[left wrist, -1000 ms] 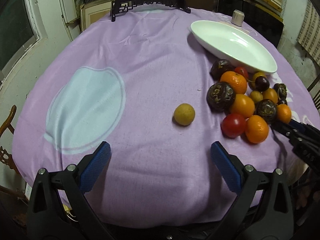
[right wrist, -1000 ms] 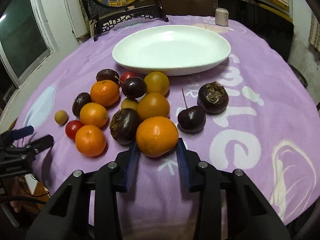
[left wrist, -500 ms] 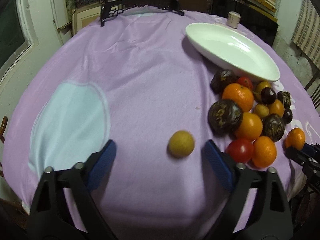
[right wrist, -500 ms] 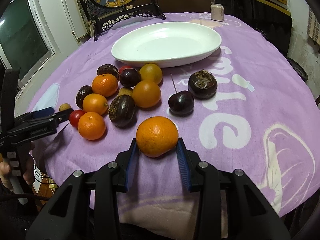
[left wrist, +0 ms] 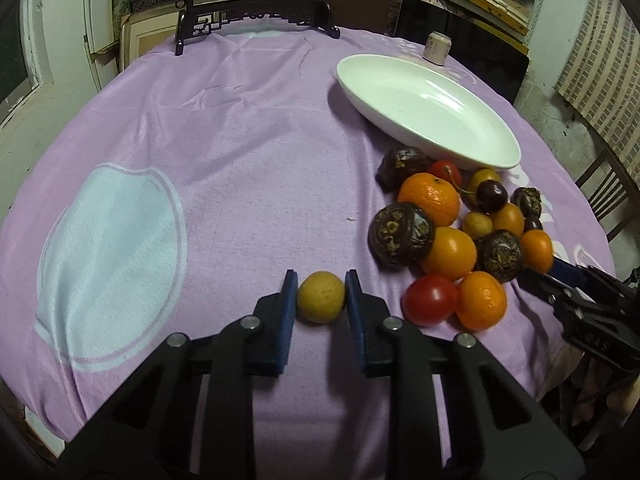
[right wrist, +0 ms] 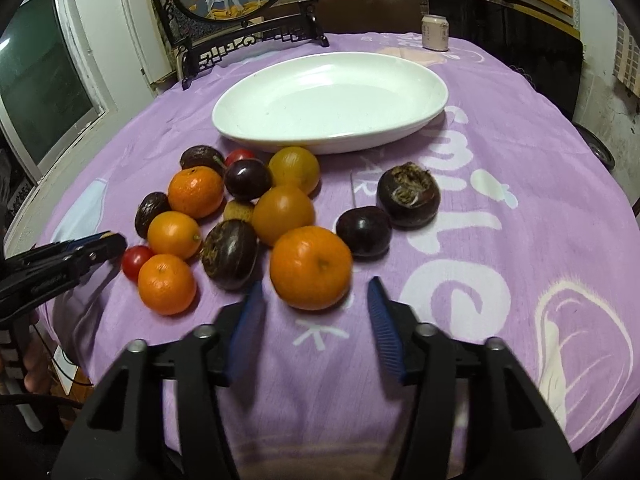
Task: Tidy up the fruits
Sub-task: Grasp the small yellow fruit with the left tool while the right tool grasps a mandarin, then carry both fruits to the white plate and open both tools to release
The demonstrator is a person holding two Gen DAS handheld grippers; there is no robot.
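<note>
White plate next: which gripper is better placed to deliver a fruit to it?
Left. The left gripper is shut on the small yellow fruit, ready to carry to the white plate. The right gripper is open, its large orange ungripped.

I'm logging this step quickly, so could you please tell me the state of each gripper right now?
Left gripper: shut on the small yellow fruit.
Right gripper: open, the orange free just ahead of it.

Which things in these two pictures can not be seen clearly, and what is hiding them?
- Small yellow fruit: absent from the right wrist view, probably behind the left gripper.
- Right gripper in the left wrist view: tips hidden behind the fruit pile.
- Can label: too small.
- Large orange: slightly blurred.
</note>
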